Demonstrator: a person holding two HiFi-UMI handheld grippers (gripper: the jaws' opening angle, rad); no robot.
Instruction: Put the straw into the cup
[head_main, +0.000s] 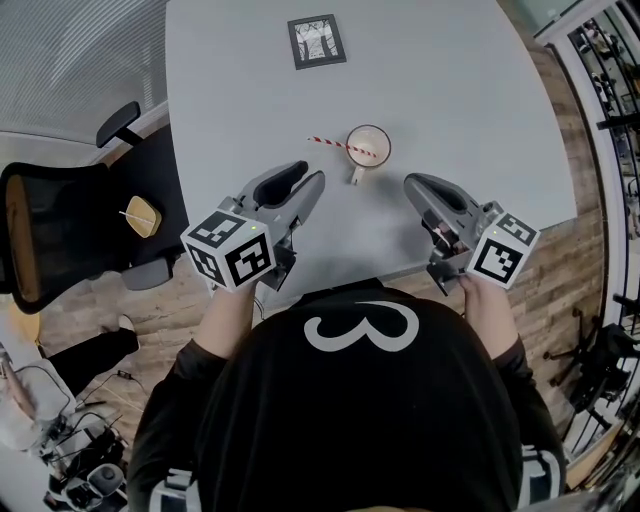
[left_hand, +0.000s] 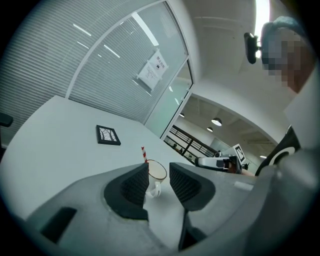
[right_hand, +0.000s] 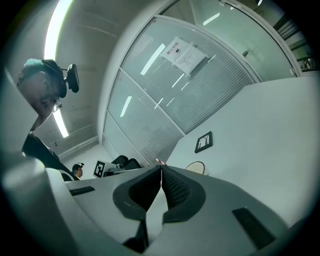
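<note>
A white cup (head_main: 368, 147) with a handle stands on the grey table (head_main: 450, 90). A red and white striped straw (head_main: 335, 146) rests in it, its long end leaning out over the left rim. My left gripper (head_main: 304, 177) is just short of the cup on the near left, open with nothing between its fingers. In the left gripper view the cup (left_hand: 157, 175) and the straw (left_hand: 144, 153) show in the gap of that gripper (left_hand: 159, 169). My right gripper (head_main: 411, 184) is near the cup's right side, shut and empty. The right gripper view has its pads (right_hand: 172, 186) pressed together, the cup (right_hand: 196, 167) beyond.
A small black-framed picture (head_main: 317, 41) lies flat on the far part of the table. A black office chair (head_main: 60, 230) stands left of the table on the wooden floor. The table's near edge runs just below both grippers. A glass partition (left_hand: 115, 60) stands behind the table.
</note>
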